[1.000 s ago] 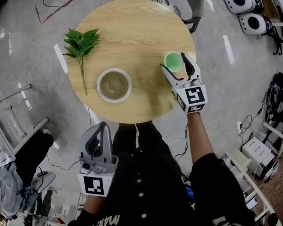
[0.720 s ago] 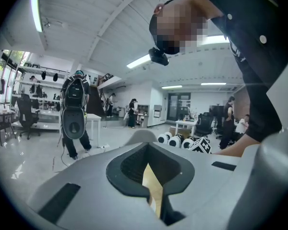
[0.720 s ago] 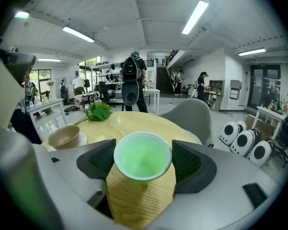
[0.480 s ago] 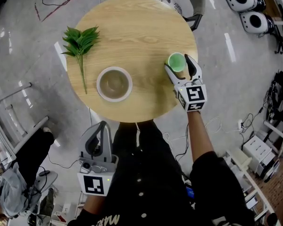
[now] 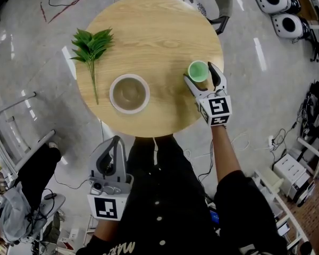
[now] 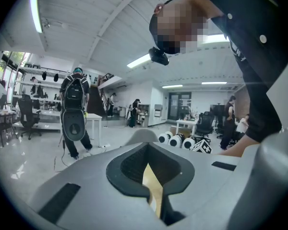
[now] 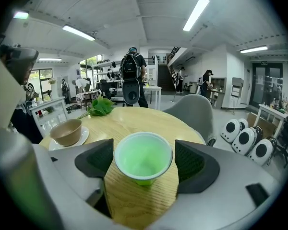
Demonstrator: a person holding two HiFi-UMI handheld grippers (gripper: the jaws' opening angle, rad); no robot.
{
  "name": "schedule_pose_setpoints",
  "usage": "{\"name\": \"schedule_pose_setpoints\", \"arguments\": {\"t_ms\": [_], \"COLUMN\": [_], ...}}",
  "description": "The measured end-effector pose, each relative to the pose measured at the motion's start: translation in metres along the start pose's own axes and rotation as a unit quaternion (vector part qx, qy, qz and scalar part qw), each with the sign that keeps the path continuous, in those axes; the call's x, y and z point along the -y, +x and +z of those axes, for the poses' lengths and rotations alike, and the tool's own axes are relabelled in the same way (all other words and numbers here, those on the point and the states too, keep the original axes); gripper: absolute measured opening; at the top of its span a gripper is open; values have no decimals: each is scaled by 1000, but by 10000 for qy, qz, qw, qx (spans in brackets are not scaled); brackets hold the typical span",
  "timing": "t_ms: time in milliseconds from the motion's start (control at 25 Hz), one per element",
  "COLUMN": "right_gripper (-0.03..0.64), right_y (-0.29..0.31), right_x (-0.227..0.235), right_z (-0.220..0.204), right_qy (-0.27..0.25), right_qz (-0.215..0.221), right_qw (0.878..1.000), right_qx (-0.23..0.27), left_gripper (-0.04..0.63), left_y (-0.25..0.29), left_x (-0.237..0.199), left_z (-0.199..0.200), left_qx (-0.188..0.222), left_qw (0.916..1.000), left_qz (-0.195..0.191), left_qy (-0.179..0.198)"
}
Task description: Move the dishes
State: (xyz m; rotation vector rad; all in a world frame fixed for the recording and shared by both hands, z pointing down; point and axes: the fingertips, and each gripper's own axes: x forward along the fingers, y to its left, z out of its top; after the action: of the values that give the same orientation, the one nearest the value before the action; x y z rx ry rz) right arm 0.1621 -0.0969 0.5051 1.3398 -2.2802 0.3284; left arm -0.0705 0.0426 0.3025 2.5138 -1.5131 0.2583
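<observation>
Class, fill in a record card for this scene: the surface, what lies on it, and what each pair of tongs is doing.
surface: round wooden table
items: green cup; brown bowl on a white saucer; leafy sprig
right tongs: open, one jaw each side of the green cup, which stands near the table's right edge
left tongs: shut, empty, held off the table close to the person's body
</observation>
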Motion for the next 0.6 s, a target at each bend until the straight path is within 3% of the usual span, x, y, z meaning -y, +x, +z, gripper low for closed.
{"name": "schedule_pose_setpoints", "arguments": {"t_ms": [160,320,440,600], "right_gripper": [391,318,241,74], "right_y": [-9,-32,-53,-69], "right_x": [2,10,11,-15], "right_z": [11,42,73,104], "right_qy": [-50,-124,-123,96], "right_qz": [-17,-181,-249,134], "right_qw": [9999,9985,9964,9938], "right_qx": [140,499,796,1099], "left_gripper": [18,18,18,18], "left_y": [-1,-4,-7,-13], "left_x": [2,1,-2,-6], "left_z": [3,8,11,15], "left_qx": [15,74,122,184], "left_qw": [10000,10000,9999,9997], "left_qz": [13,57,103,176], "left_qy": [20,34,44,43]}}
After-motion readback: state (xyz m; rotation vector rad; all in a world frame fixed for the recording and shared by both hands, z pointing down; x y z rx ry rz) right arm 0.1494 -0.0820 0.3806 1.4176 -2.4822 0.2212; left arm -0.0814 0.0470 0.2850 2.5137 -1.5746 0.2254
